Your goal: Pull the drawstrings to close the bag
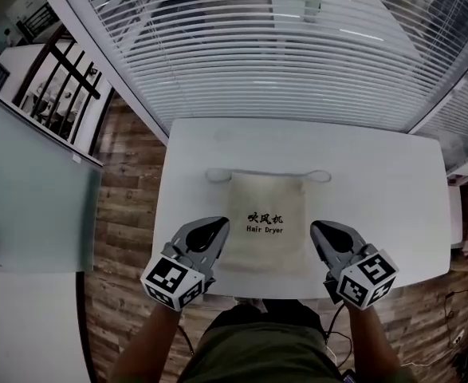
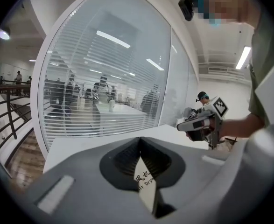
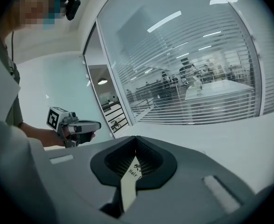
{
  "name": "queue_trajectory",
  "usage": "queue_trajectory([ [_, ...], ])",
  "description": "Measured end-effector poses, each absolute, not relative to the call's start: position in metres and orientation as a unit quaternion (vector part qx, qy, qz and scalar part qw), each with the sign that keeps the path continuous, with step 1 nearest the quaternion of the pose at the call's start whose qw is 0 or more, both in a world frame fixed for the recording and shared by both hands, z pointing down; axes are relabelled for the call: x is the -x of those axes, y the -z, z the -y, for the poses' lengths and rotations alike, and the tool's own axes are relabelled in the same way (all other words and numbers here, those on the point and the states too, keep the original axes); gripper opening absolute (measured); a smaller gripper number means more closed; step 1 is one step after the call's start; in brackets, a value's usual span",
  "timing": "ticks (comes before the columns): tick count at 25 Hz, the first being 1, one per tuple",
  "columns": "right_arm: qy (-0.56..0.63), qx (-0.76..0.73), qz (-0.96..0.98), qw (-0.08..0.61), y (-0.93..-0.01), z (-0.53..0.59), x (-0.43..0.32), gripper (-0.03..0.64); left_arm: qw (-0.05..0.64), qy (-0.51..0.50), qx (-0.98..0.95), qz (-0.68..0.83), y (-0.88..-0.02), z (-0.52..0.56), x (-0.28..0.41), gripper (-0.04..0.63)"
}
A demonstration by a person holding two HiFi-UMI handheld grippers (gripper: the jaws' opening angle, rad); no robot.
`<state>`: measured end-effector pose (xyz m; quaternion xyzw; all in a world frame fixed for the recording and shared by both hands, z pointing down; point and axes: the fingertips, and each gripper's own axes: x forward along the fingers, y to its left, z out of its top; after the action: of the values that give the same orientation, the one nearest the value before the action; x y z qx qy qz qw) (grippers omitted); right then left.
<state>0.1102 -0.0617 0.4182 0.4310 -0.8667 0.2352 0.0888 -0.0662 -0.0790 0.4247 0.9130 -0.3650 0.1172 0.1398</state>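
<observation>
A beige cloth bag (image 1: 265,222) printed "Hair Dryer" lies flat in the middle of the white table (image 1: 393,206). Its mouth faces away from me, and a drawstring loop sticks out at each far corner, left (image 1: 216,175) and right (image 1: 320,176). My left gripper (image 1: 218,223) hovers at the bag's near left edge, jaws shut and empty. At the near right edge my right gripper (image 1: 317,227) is also shut on nothing. In each gripper view a sliver of the bag (image 2: 145,183) (image 3: 129,181) shows through the slit between the jaws, and the other gripper (image 2: 200,122) (image 3: 80,126) shows beyond.
The table's near edge runs just under both grippers, with my legs (image 1: 257,341) against it. Slatted window blinds (image 1: 297,46) rise behind the far edge. Wooden floor (image 1: 126,214) and a glass partition (image 1: 34,190) lie to the left.
</observation>
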Motion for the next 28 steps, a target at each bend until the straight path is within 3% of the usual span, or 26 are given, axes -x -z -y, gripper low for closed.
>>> queue_trajectory([
  [21, -0.16, -0.379, 0.882, 0.228, -0.512, 0.174, -0.19, 0.015, 0.098, -0.284, -0.871, 0.389, -0.535, 0.199, 0.079, 0.009],
  [26, -0.136, -0.362, 0.872, 0.3, -0.546, 0.192, -0.192, 0.024, 0.085, -0.318, -0.876, 0.351, -0.568, 0.226, 0.087, 0.009],
  [28, -0.116, -0.354, 0.868, 0.329, -0.56, 0.202, -0.192, 0.057, 0.074, -0.336, -0.879, 0.329, -0.576, 0.238, 0.086, 0.015],
])
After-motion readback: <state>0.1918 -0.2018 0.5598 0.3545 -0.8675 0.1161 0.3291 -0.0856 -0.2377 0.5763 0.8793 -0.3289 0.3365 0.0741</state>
